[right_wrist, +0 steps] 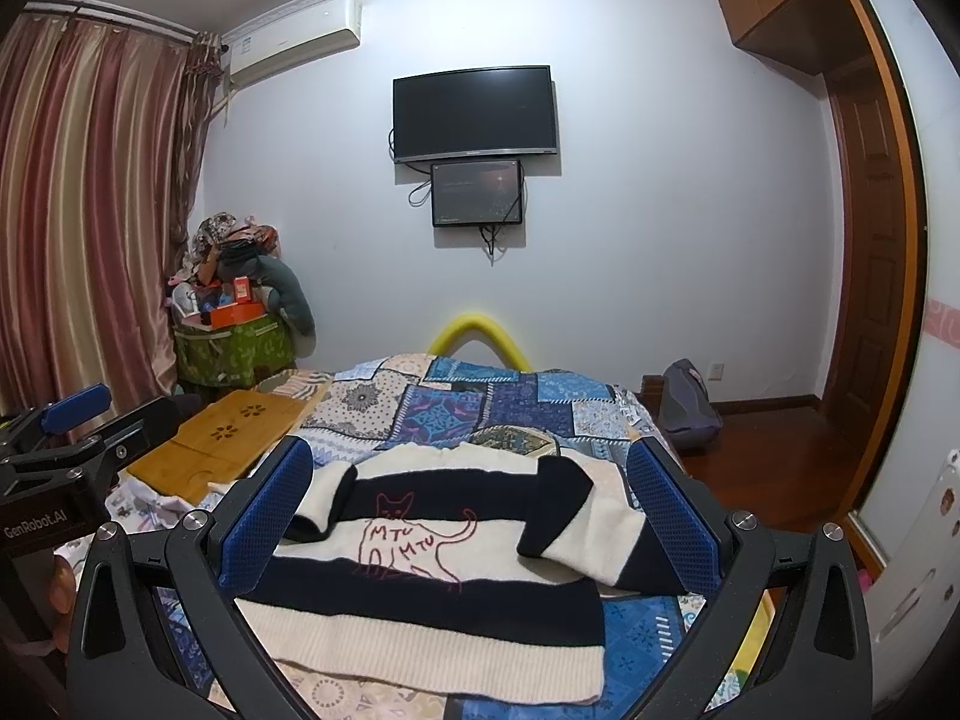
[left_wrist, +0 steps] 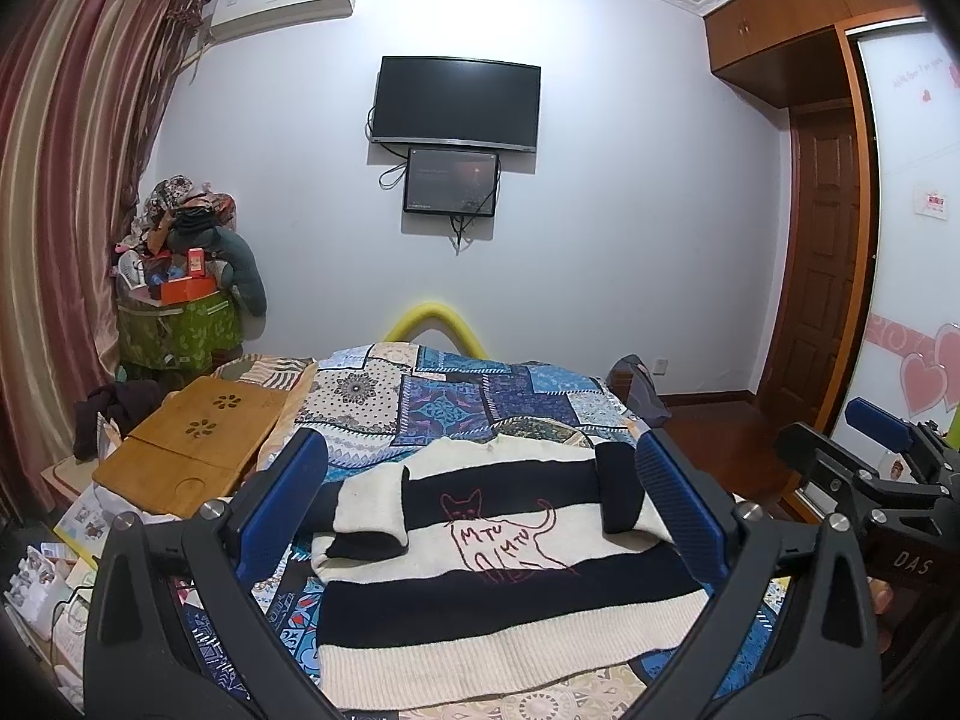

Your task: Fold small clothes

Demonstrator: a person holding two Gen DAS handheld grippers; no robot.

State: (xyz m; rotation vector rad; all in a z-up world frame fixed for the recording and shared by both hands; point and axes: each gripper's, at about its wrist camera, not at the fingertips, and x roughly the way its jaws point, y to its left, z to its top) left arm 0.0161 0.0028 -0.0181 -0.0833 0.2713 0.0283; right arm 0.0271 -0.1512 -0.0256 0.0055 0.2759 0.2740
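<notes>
A small cream and navy striped sweater (left_wrist: 510, 576) with a red cat outline lies flat on the patchwork bedspread (left_wrist: 444, 402), hem toward me. Both sleeves are folded in over the chest: the left sleeve (left_wrist: 372, 510) and the right sleeve (left_wrist: 621, 489). My left gripper (left_wrist: 480, 516) is open and empty, held above the near part of the sweater. In the right wrist view the sweater (right_wrist: 432, 594) lies the same way, and my right gripper (right_wrist: 474, 522) is open and empty above it. Each gripper shows at the edge of the other's view.
A wooden lap tray (left_wrist: 192, 444) rests on the bed's left side. Papers and clutter (left_wrist: 54, 576) lie left of me. A loaded green bin (left_wrist: 180, 330) stands by the curtain. A bag (right_wrist: 687, 405) sits on the floor to the right, by the wardrobe (left_wrist: 900, 240).
</notes>
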